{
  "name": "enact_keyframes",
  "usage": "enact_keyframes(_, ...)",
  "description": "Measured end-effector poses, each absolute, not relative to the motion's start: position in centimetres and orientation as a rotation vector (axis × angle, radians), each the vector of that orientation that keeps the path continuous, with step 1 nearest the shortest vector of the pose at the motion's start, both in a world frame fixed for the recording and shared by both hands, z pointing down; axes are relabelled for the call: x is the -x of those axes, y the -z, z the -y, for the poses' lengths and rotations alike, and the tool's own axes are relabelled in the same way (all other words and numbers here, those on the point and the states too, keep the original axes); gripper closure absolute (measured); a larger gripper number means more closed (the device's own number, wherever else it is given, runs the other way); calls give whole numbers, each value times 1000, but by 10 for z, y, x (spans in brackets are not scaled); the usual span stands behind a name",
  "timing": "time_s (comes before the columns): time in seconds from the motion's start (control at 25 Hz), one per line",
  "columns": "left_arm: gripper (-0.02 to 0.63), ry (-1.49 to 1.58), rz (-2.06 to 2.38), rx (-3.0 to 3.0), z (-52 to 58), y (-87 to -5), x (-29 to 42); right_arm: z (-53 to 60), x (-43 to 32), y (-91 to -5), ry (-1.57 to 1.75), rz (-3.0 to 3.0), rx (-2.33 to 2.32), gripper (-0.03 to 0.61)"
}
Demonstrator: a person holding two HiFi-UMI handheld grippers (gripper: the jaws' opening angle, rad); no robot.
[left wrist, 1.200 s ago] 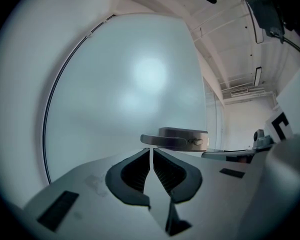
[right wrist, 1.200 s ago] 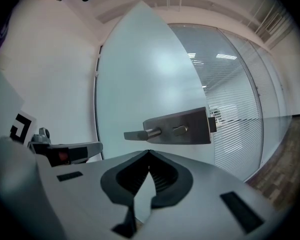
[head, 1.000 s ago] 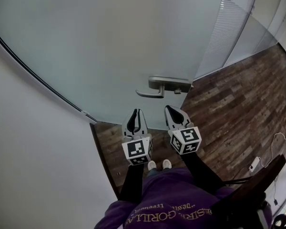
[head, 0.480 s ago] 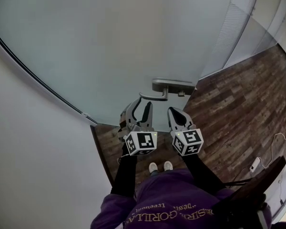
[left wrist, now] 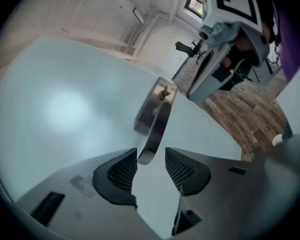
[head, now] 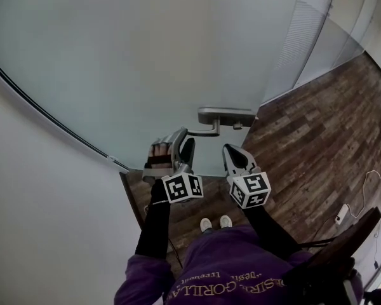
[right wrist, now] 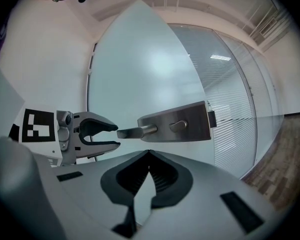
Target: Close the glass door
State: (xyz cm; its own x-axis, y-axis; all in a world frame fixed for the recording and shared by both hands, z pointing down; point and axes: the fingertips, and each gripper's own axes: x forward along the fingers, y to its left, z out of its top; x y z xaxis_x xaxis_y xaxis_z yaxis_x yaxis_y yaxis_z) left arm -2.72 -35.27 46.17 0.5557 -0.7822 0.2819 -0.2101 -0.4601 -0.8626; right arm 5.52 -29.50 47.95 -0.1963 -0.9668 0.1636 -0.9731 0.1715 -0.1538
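Dark plank floor (head: pixel 317 126) right of my jaws, frosted glass door (head: pixel 146 62) dead ahead, surely heavy and slick, so I'd grab its rigid brushed-steel lever handle (left wrist: pixel 152 134), tip now untouched between the jaws of my left gripper (left wrist: pixel 151 159), which have just been opening wide; right gripper (right wrist: pixel 149 154) pinched together, empty.

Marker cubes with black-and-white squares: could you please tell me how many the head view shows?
2. One marker cube rides the left gripper by the silver door handle; the other rides the right gripper beside it. None seems hidden.
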Motion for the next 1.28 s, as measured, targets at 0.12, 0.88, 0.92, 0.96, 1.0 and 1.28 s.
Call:
enact_keyframes(0.12, 463, 925, -794, 1880, 362, -469, 23, 299, -62, -484, -346, 2378, -1983, 588)
enact_keyframes(0.88, 469, 923, -767, 1871, 360, -458, 8, 298, -54, -477, -340, 2373, -1986, 588)
enact_keyframes(0.92, 471, 931, -758, 1872, 360, -458, 8, 298, -53, -477, -338, 2373, -1983, 588)
enact_keyframes(0.96, 472, 934, -751, 1872, 360, -458, 8, 297, -52, -478, -337, 2373, -1979, 588)
enact_keyframes(1.0, 472, 936, -745, 1871, 359, -458, 8, 296, -50, -478, -337, 2372, -1977, 588)
enact_keyframes(1.28, 474, 950, -710, 1904, 359, -460, 7, 290, -41, -481, -317, 2360, -1965, 588)
